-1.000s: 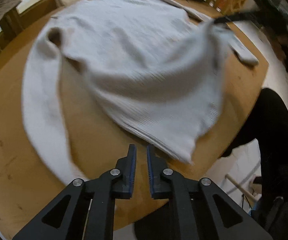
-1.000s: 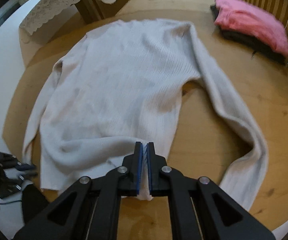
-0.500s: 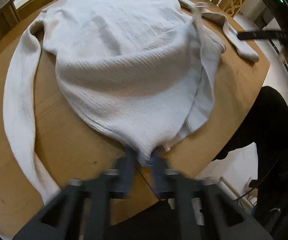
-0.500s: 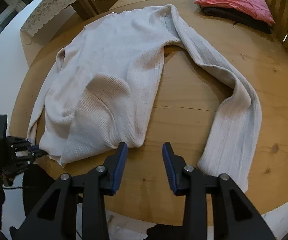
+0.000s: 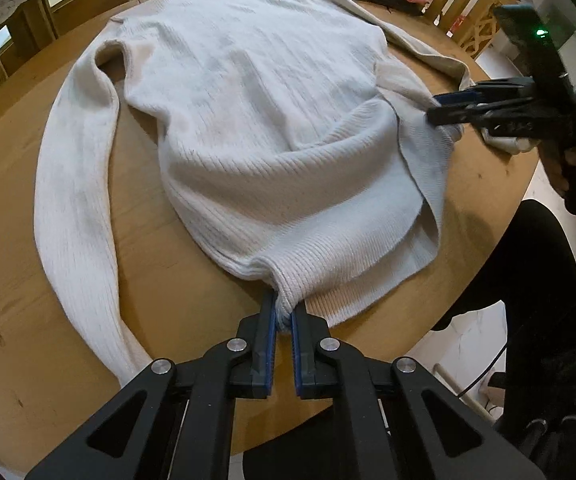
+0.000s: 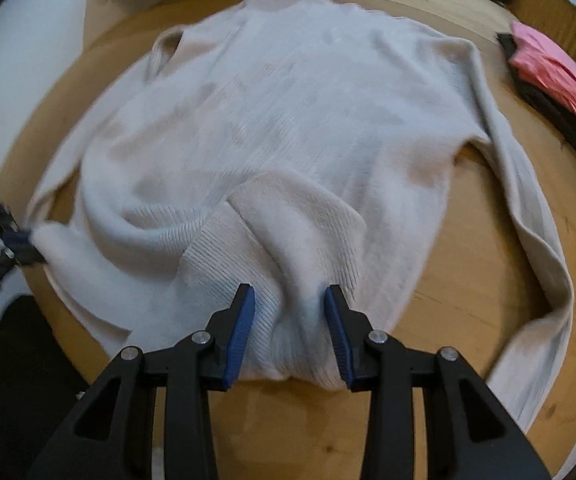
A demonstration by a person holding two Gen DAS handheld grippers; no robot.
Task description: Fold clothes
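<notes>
left gripper (image 5: 283,314) — fingers clenched on sweater (image 5: 255,120) hem | right gripper (image 6: 290,300) — fingers released, straddling a fold

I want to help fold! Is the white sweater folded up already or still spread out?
Mostly spread out. The white sweater lies flat on the round wooden table, sleeves out; only its bottom hem is bunched and flipped up.

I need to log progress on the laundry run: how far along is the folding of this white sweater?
Early. Done: the sweater lies spread on the wooden table, beside an already folded pink garment. In hand: the left gripper pinches the hem; the right gripper is open over the bunched hem. Left: both sleeves and the body are unfolded.
</notes>
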